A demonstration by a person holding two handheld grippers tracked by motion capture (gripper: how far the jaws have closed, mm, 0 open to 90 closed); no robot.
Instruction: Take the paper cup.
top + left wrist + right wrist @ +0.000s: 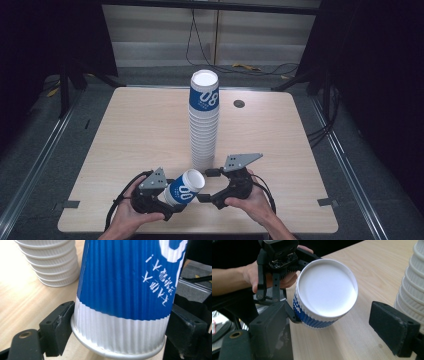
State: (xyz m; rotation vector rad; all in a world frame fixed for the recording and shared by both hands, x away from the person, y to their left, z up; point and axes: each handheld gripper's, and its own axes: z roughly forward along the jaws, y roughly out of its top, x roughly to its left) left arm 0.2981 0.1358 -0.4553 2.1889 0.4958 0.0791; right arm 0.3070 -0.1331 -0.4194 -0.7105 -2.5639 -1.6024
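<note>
My left tongs (172,197) are clamped on 1 blue-and-white cup (185,187), tilted near the table's (125,135) near edge. My right tongs (204,198) stand apart just right of it, beside the stack of cups (204,122).

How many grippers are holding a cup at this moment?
1. The left gripper is shut on the single blue-and-white cup, tilted near the table's front edge. The right gripper is open beside it, near the tall cup stack.
</note>
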